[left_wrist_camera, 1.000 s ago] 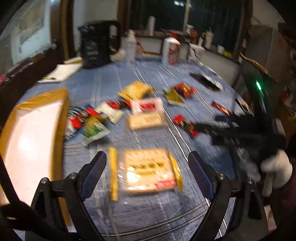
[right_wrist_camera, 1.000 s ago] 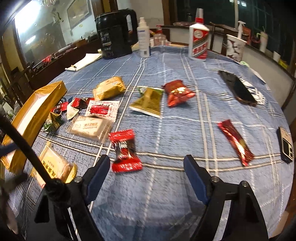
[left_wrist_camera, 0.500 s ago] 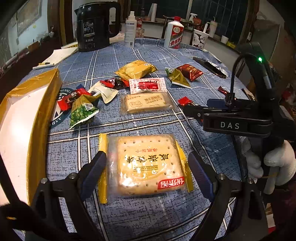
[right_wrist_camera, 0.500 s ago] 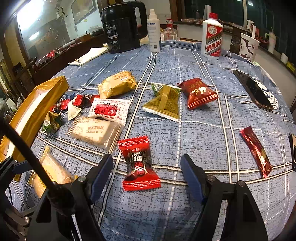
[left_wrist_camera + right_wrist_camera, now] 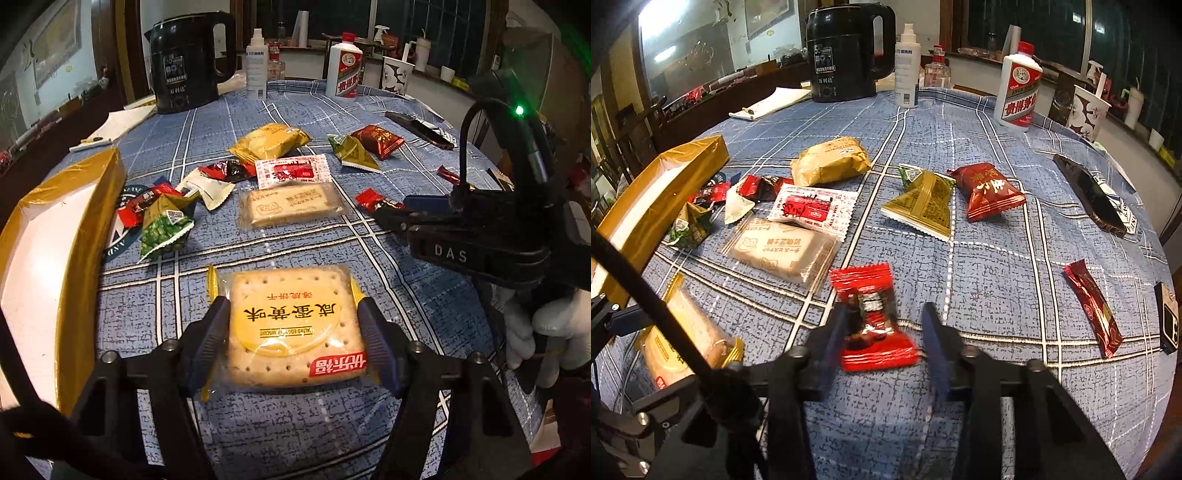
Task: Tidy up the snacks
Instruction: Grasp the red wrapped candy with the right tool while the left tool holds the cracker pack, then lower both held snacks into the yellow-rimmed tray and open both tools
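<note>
A cracker pack with a yellow label lies on the blue checked tablecloth, close in the left wrist view. My left gripper straddles it, jaws closing, and both pads touch the wrapper's sides. A red candy lies between the fingers of my right gripper, whose jaws are closing and blurred. The left finger touches the candy, while a gap remains at the right finger. The left wrist view shows that gripper over the candy, held by a white-gloved hand.
A gold box with a white inside stands at the left. Several more snacks lie mid-table, among them a pale biscuit pack, a red pouch and a red bar. A kettle, bottles, a paper cup and a phone sit farther back.
Both pairs of jaws have narrowed. The left fingers have come in against the cracker pack. The right fingers have closed most of the way around the red candy, which now sits nearer.
</note>
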`<state>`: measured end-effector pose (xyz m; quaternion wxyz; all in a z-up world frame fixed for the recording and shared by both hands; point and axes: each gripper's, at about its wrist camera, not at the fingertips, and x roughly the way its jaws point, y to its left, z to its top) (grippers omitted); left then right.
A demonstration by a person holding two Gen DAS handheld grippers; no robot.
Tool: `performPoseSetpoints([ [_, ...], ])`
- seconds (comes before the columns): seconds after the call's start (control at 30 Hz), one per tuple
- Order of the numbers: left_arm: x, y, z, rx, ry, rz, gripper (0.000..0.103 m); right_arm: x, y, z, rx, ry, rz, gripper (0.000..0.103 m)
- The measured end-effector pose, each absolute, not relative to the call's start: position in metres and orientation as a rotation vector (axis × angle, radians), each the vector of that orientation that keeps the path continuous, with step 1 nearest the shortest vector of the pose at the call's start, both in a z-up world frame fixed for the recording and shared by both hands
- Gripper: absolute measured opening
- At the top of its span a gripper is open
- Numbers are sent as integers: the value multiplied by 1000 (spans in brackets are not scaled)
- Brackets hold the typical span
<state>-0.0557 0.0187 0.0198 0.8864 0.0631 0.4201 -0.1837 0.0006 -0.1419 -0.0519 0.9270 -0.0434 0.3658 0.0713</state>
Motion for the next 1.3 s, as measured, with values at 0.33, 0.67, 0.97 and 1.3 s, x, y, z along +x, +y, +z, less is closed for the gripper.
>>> performPoseSetpoints([
  [0.33,-62,37,30,16,872,-391,71,-12,-152,-48,10,737,201,23],
  [0.67,-87,64,55,-66,800,-383,71,-38,-141,-29,3,711,227,2],
  [0.97,-113,99,74,-136,744,-363,71,-32,-141,-43,-13,748,174,42],
  [1.3,-123,144,86,-223,699,-332,71,-34,-136,-45,-2,766,115,23],
])
